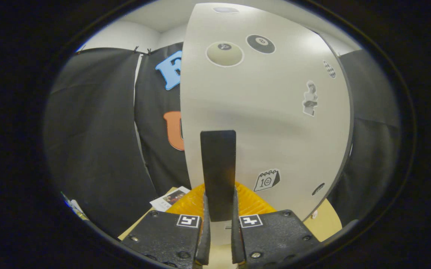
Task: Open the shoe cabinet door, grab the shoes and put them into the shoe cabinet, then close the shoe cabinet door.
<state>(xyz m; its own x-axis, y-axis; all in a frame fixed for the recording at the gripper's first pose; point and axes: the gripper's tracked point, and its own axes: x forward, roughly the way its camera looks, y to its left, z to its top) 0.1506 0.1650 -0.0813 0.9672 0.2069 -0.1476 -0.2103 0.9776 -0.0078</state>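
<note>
**Gripper clamps cabinet door handle**

While the pale shoe cabinet door (275, 123) looms directly ahead, its surface dotted with stickers, the gripper (218, 228) is clamped on the dark upright handle (218, 172) fixed to the door, both fingers pressing its lower end from either side. Billiard-ball stickers (261, 43) sit near the door's top; a calendar sticker (267, 180) lies just beside the handle. Printed cards (170, 198) rest on the tan surface (327, 224) below.
</note>
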